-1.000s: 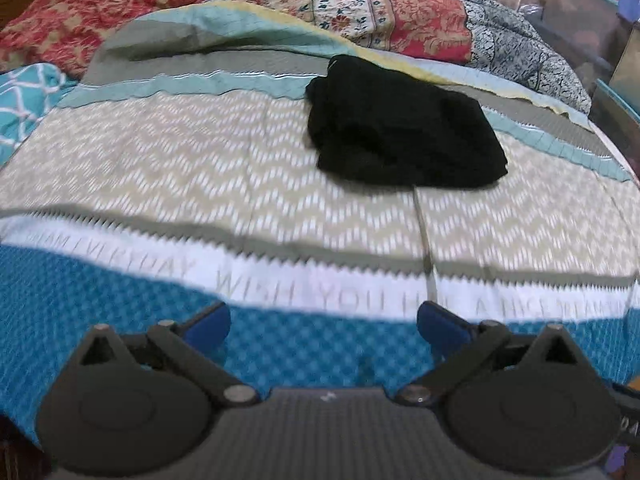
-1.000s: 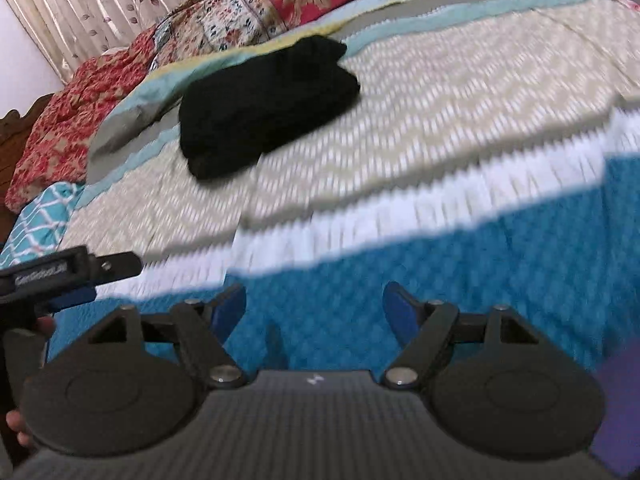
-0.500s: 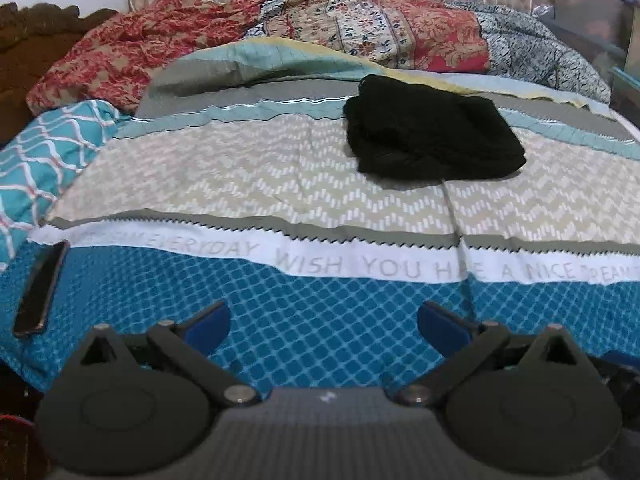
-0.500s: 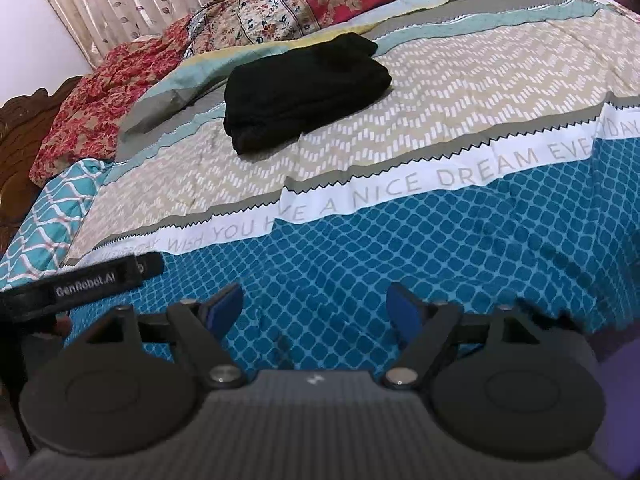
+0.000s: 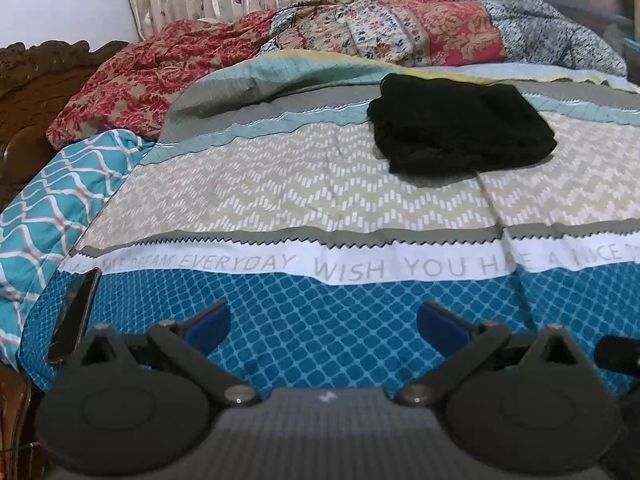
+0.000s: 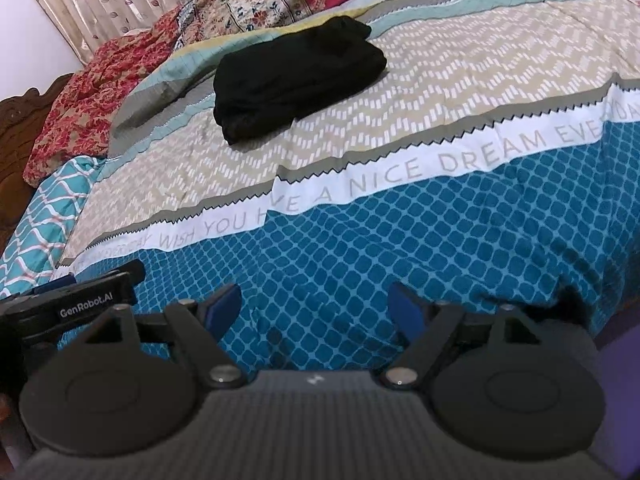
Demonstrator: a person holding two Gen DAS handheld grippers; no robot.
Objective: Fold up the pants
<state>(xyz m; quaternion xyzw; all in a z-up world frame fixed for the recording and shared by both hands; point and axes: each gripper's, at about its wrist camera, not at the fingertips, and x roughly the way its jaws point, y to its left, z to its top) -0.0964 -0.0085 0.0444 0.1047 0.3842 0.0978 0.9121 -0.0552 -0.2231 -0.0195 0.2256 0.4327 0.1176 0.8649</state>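
Note:
The black pants (image 5: 460,128) lie folded in a compact bundle on the far part of the bed, on the beige zigzag band of the cover. They also show in the right wrist view (image 6: 296,76). My left gripper (image 5: 324,324) is open and empty, low over the blue near edge of the bed, well short of the pants. My right gripper (image 6: 316,308) is open and empty too, over the same blue band. The left gripper's body (image 6: 68,308) shows at the left of the right wrist view.
The bed cover (image 5: 280,200) has a white band with grey lettering. A dark phone (image 5: 76,316) lies at the bed's left near edge. Red floral quilts (image 5: 160,80) are heaped at the back. A teal pillow (image 5: 48,216) and carved wooden headboard (image 5: 24,80) are at left.
Both grippers have drawn back from the pants toward the near edge of the bed. The pants lie still and look smaller and farther. The phone has come into view.

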